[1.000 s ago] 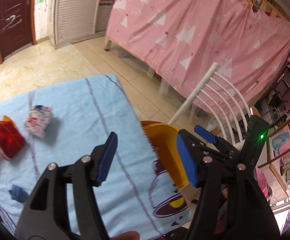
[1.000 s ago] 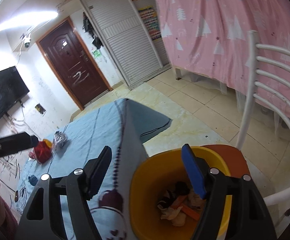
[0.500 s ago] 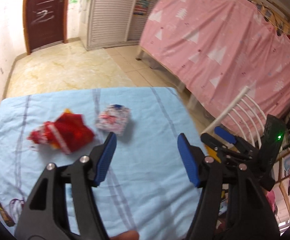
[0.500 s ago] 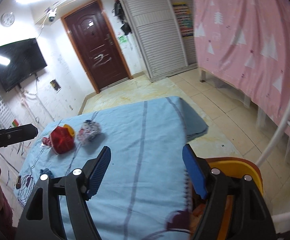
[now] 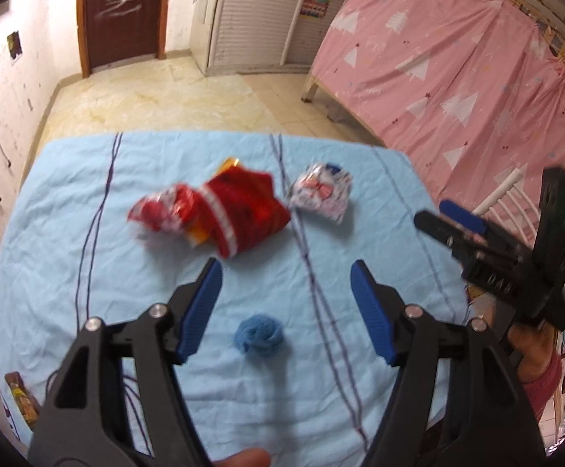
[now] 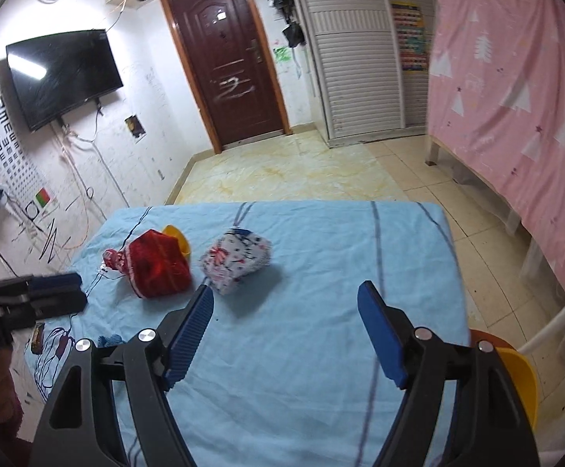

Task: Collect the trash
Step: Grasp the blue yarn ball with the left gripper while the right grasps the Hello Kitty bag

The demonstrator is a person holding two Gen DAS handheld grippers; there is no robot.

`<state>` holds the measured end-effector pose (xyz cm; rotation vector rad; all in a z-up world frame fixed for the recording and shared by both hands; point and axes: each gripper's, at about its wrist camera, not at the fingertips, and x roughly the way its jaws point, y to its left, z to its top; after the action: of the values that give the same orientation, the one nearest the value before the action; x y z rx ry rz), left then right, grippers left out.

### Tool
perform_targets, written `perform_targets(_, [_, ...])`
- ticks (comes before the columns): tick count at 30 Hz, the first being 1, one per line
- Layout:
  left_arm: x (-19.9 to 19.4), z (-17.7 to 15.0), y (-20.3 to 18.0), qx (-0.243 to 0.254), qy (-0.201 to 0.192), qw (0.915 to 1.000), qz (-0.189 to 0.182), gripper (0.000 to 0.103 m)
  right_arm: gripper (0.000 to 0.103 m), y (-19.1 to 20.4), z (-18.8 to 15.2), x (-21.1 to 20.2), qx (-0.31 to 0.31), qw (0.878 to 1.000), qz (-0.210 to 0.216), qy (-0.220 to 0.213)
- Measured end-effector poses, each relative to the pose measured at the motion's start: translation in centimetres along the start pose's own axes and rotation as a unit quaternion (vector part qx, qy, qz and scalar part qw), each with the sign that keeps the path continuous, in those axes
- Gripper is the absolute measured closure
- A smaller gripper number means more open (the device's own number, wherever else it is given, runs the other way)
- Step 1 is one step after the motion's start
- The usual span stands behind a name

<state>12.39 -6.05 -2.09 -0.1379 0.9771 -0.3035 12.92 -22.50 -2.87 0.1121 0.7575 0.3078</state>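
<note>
Blue cloth (image 5: pixel 88 272) covers the table; at its right edge only a slice of the yellow bin (image 6: pixel 523 381) shows, its inside hidden, and a small packet (image 5: pixel 21 401) at the near-left corner is cut off and hard to read. Both tools tilt down toward the tabletop. Left gripper (image 5: pixel 286 299) is opening, its jaws apart and empty, with the blue crumpled scrap (image 5: pixel 258 335) just below the gap and the red wrapper (image 5: pixel 224 210) beyond its left pad. Right gripper (image 6: pixel 286 330) has its jaws apart and empty too, the white patterned wrapper (image 6: pixel 235 258) lying just past its left pad
</note>
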Motion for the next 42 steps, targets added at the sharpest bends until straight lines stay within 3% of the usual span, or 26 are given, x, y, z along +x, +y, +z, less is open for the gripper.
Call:
perform_targets(10, [1.9, -1.7, 1.5, -0.006, 0.022, 0.9997, -0.003, 0.038, 0.033, 2.6, 0.6, 3.5, -0.021, 0.999, 0.006, 0.027])
perform_targets(18, [3.4, -2.9, 0.9, 0.025, 0.034, 0.9991, -0.003, 0.038, 0.033, 3.6, 2.1, 6.5, -0.025, 0.999, -0.003, 0.038])
perform_targets(29, [5.3, -3.4, 0.3, 0.053, 0.05, 0.9973, 0.01, 0.07, 0.033, 4.2, 3.3, 10.9, -0.028, 0.997, -0.008, 0.069])
perform_targets(36, [5.5, -3.4, 0.1, 0.056, 0.045, 0.9974, 0.01, 0.073, 0.033, 4.0, 2.8, 12.9, -0.026, 0.995, -0.01, 0.091])
perform_targets(38, [5.5, -3.3, 0.3, 0.058, 0.043, 0.9973, 0.009, 0.073, 0.035, 4.0, 2.6, 12.9, -0.03, 0.995, -0.01, 0.089])
perform_targets(40, [5.5, -3.4, 0.4, 0.058, 0.041, 0.9974, 0.01, 0.073, 0.053, 3.9, 2.5, 12.8, -0.031, 0.996, -0.006, 0.089])
perform_targets(42, [5.5, -3.5, 0.3, 0.059, 0.039, 0.9974, 0.013, 0.073, 0.057, 3.9, 2.4, 12.6, -0.034, 0.996, -0.007, 0.086])
